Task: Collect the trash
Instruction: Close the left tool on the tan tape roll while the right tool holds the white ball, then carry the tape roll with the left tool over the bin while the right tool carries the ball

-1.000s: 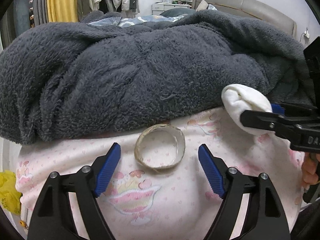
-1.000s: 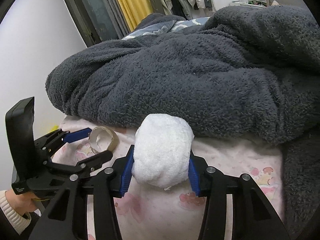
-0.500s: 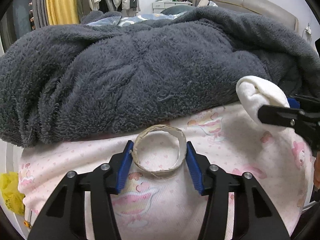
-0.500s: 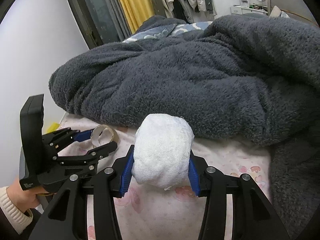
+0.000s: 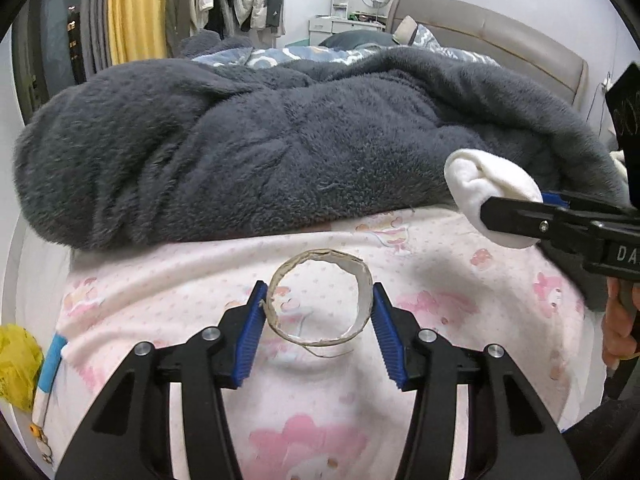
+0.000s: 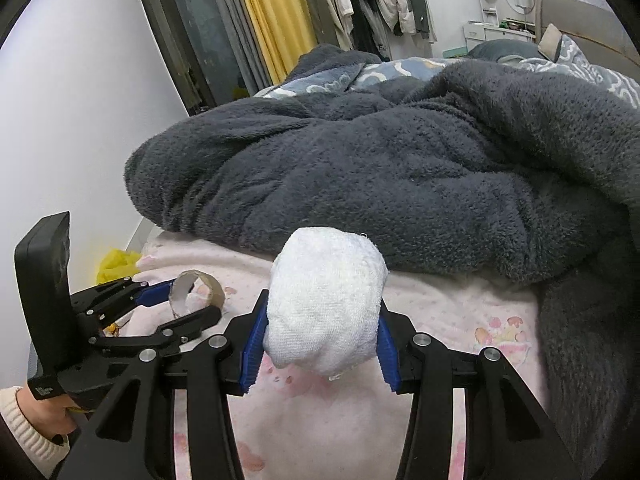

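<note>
Left gripper (image 5: 318, 310) jaws clamped on cardboard tape ring (image 5: 320, 298); right gripper (image 6: 320, 340) jaws clamped on white cloth wad (image 6: 326, 300).

A bed covered by a pale pink cartoon-print sheet (image 5: 460, 280) carries everything. A bulky dark grey fleece blanket (image 5: 280, 152) lies heaped across it toward twelve o'clock, with a blue-and-white patterned quilt (image 5: 296, 56) behind it, before a padded grey headboard (image 5: 500, 40).

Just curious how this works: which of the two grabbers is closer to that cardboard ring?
Left. The left gripper has its fingers clamped on the cardboard ring. The right gripper is off to the side, holding a white cloth wad.
</note>
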